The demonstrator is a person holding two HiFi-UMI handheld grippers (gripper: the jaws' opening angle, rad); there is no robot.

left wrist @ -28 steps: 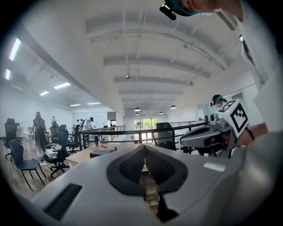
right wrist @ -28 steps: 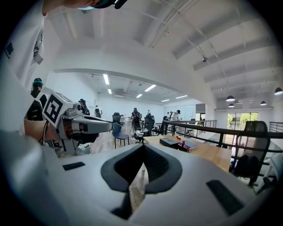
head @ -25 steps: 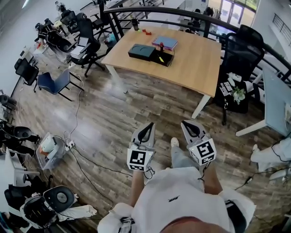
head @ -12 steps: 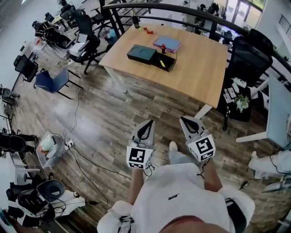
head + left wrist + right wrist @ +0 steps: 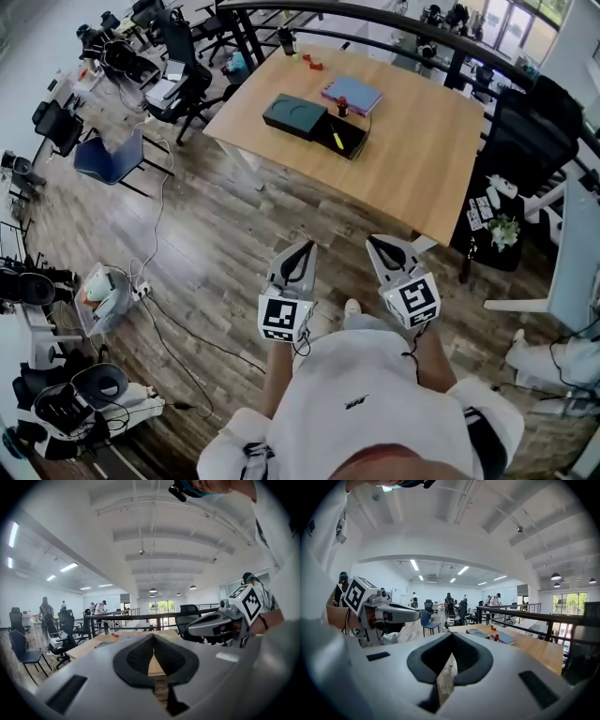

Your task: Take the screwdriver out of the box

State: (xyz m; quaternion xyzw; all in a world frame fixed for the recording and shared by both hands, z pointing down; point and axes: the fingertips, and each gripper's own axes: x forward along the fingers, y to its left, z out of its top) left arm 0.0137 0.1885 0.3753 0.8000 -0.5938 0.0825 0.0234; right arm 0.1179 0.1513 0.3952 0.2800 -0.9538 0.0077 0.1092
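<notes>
I hold both units low over wood floor (image 5: 216, 234), well short of counter (image 5: 422, 141). My left hand-held gripper (image 5: 304, 249): jaws together at tips, nothing between. My right hand-held gripper (image 5: 377, 244): same, closed, empty. Black box (image 5: 352, 142) open on counter, dark lid (image 5: 293, 114) just beside it. Yellow screwdriver (image 5: 336, 141) lies inside box, long axis roughly away from me, slightly tilted; I cannot tell tip end. Blue book (image 5: 352, 94) beyond box.
</notes>
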